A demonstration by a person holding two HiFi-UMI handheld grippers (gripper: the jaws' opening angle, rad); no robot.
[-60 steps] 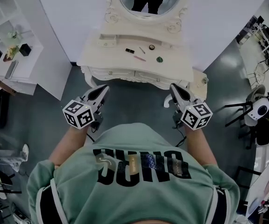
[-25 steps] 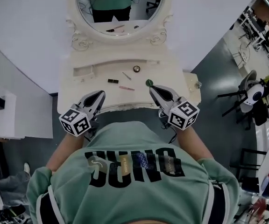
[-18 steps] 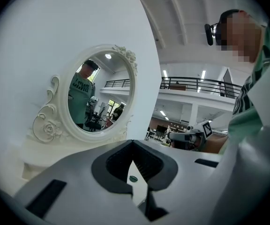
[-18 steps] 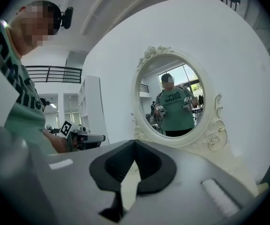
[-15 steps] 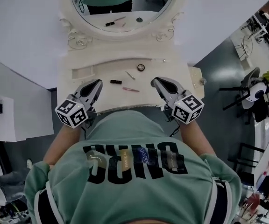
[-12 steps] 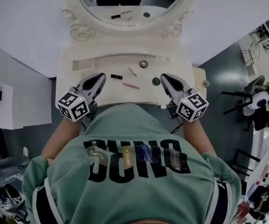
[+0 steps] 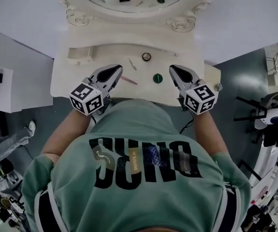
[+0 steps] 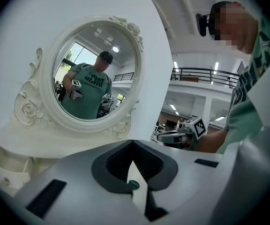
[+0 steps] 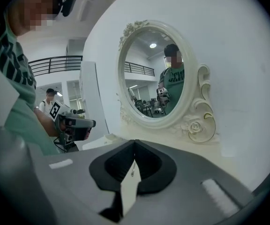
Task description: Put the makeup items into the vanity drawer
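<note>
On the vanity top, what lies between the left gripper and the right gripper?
In the head view, a pink stick and a green round cap lie between the left gripper and the right gripper.

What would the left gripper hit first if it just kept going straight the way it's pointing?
Probably the carved mirror frame: the left gripper aims roughly level above the tabletop, and the green cap lies lower. Depth is unclear.

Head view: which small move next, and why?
Probably lower the left hand-held gripper below the cream vanity top to find the drawer, unseen here: its jaws are shut and empty, and the round green item lies on top.
</note>
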